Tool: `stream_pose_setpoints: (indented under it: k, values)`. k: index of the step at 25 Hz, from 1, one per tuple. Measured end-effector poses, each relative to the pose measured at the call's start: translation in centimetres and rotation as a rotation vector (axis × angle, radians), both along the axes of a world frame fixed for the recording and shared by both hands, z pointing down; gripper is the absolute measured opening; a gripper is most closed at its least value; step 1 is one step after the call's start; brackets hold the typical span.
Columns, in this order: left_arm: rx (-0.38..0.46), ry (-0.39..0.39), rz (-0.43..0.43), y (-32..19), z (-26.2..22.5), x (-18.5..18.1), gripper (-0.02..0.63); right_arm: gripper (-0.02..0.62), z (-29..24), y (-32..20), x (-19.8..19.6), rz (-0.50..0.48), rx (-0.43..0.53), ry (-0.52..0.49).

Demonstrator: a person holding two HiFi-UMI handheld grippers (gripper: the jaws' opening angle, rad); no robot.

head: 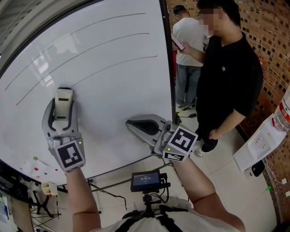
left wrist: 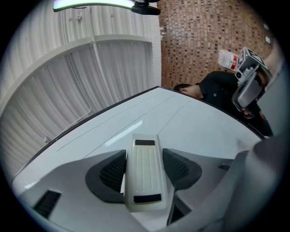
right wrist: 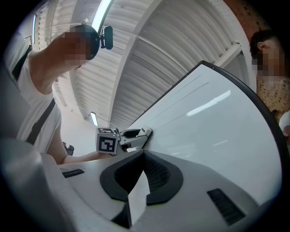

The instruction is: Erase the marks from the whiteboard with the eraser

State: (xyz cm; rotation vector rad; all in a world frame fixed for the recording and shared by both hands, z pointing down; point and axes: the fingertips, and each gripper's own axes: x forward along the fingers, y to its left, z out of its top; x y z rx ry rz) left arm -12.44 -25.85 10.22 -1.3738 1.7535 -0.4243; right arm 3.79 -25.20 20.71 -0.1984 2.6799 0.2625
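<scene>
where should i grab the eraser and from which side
Grip the eraser by its two long sides, across the narrow width, coming from its lower short end, as the left tongs do now: it is a long slim block lying flat against the whiteboard.

Your setting: an indoor lab or work hall. Items showing it: large whiteboard [head: 104, 68], mosaic brick wall [head: 272, 41], ribbed metal ceiling [left wrist: 68, 59], strip light [left wrist: 90, 5], tiled floor [head: 226, 181], bystander in black [head: 229, 68].

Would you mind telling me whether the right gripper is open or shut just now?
Shut and empty: on the grey right gripper, the dark ribbed pads meet at their tips with nothing between them.
</scene>
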Motion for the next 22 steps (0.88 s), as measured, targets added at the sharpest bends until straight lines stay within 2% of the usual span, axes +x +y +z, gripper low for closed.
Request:
stream_pose_setpoints:
  k: [4,7,10,15,22]
  values:
    - [0.123,0.137,-0.083,1.8,-2.2,-3.6,0.275,0.015,0.1,0.0,1.2,-0.006,0.005,0.012]
    - [0.168,0.181,-0.098,2.2,-2.8,-4.4,0.275,0.015,0.4,-0.5,2.0,-0.003,-0.003,0.02]
    - [0.181,0.191,-0.122,1.8,-2.6,-3.7,0.275,0.015,0.5,-0.9,2.9,-0.007,-0.005,0.028]
    - [0.167,0.188,-0.105,0.9,-2.4,-2.5,0.275,0.015,0.7,-1.2,3.5,-0.009,-0.01,0.031]
    - [0.105,0.088,-0.065,-0.5,-1.8,0.5,0.275,0.015,1.0,-1.8,4.3,-0.026,-0.021,0.036]
